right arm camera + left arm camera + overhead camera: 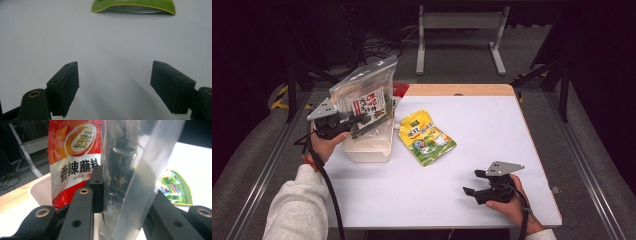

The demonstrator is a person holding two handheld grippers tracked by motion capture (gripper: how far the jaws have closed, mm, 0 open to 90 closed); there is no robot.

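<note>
**Lower the bag gently into the box**

While the left gripper (343,121) pinches the clear bag (364,97) just above the white box (371,148), go down slowly, beside the red bag (75,157). The right gripper (477,192) rests spread wide, well apart from the box.

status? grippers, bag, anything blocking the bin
Left gripper shut on clear seaweed bag, upright over white bin. Right gripper open, idle on table. Red pouch already in bin.

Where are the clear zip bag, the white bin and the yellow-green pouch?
clear zip bag (364,97), high view, on its printed label.
white bin (368,150), high view, on its front wall.
yellow-green pouch (426,137), high view, on the middle of its face.
</note>
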